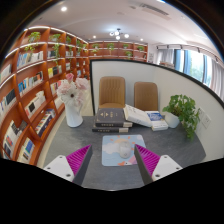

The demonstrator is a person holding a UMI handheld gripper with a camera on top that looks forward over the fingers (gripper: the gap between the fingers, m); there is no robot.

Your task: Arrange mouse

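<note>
Mouse (120, 153): it appeared to be the small pale, pinkish shape lying on a light mat (108, 142) near the front edge of the grey desk (172, 150), though it was too small to make out for certain. It sat between the fingers and just ahead of their tips.

The gripper (112, 148) was spread wide and held nothing, with its pink pads (80, 157) facing inward on either side of the mat.

To do this step well, the hand probably needed to come down centred over the mouse, so both pads would meet its sides together rather than push it across the mat. A slow, level close seemed wise, since a smooth rounded shell could slip out. The lift should stay low and away from the stacked books (108, 122) and the flower vase (72, 112) towards the back left corner.

The gripper was held above the front edge, pointing towards the back and tipped slightly downward, roughly square to the desk. The potted plant (185, 112) by the right edge was well apart.
</note>
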